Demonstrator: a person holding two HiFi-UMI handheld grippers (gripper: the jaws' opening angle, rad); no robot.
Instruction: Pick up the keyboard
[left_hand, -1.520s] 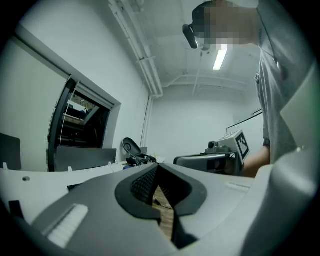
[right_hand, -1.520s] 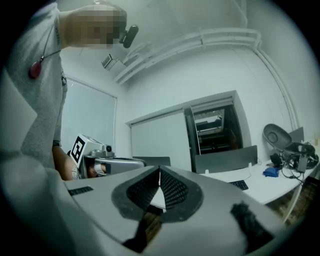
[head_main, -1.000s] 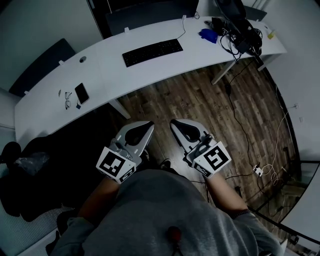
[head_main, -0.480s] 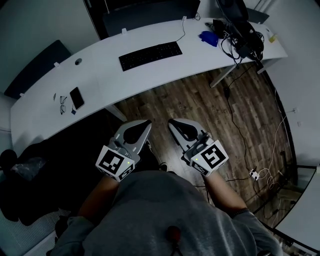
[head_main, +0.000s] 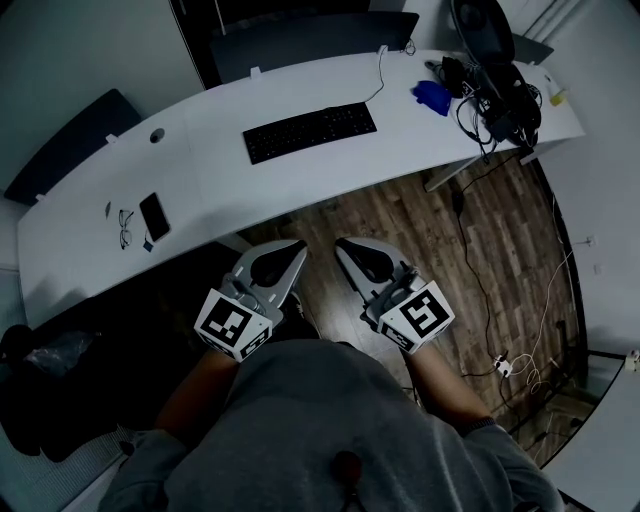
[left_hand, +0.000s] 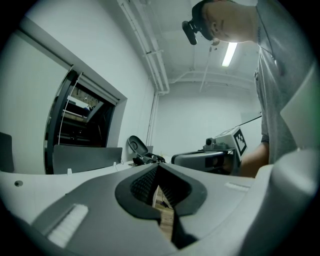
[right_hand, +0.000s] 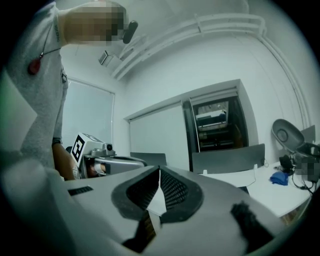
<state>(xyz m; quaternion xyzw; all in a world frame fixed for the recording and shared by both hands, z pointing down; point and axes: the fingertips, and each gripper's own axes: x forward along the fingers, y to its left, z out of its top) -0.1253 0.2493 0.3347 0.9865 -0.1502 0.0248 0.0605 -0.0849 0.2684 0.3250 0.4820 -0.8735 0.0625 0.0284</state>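
Your grey left gripper (head_main: 296, 247) and right gripper (head_main: 343, 246) hang side by side at 6 o'clock over the brown wooden plank floor (head_main: 400, 215), each with its jaws pressed together on nothing. Well beyond them at 12 o'clock, the flat black rectangular keyboard (head_main: 310, 131) lies on the long curved white desk (head_main: 220, 170).

Both the left gripper (head_main: 297, 249) and the right gripper (head_main: 344, 246) have come nearer the desk (head_main: 210, 145). Less floor (head_main: 400, 215) now shows between their tips and the desk's near edge. The keyboard (head_main: 310, 132) lies closer ahead of them than before.
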